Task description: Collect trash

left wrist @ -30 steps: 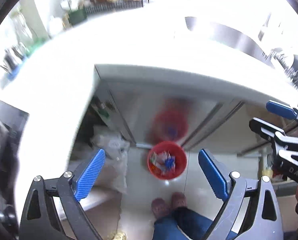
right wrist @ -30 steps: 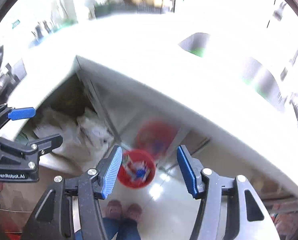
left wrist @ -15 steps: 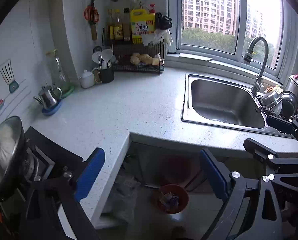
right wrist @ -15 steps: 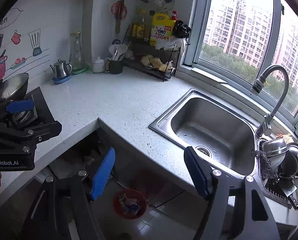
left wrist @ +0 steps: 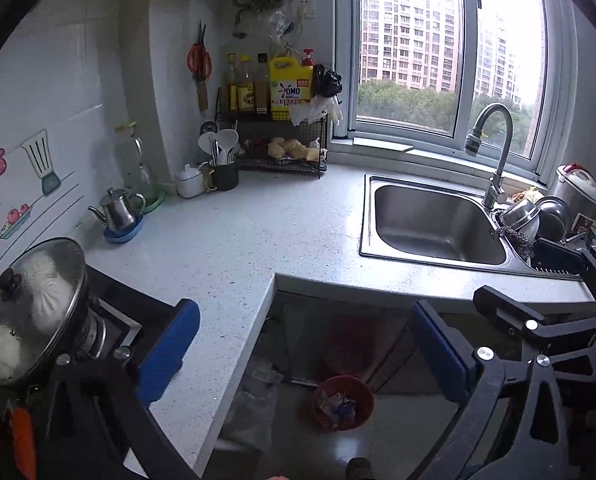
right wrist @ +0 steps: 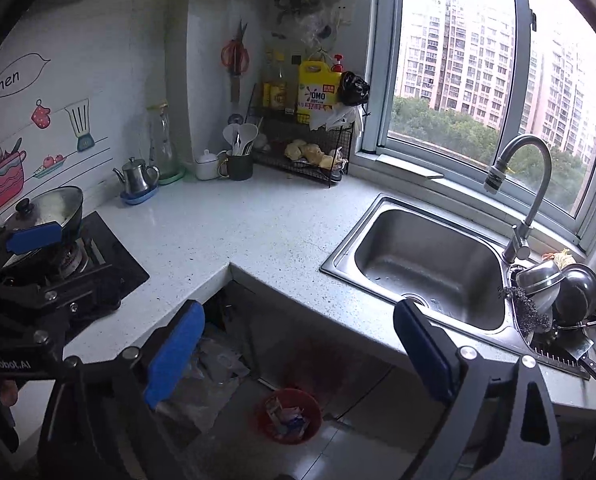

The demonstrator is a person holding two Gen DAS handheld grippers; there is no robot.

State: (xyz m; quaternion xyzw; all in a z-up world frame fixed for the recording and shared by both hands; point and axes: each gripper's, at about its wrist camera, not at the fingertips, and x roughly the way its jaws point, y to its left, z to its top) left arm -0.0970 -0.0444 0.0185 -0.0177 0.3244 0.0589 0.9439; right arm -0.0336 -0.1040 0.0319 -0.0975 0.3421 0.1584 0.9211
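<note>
Blue fingers (left wrist: 165, 356) wide apart (nothing held)

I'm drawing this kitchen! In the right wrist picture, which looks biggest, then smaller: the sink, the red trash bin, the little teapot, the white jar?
1. Sink, clearly the largest.
2. Red trash bin, though it sits lower on the floor, so its true size is unsure.
3. Metal teapot.
4. White lidded jar; it looks close to the teapot, so those two are nearly tied.
</note>
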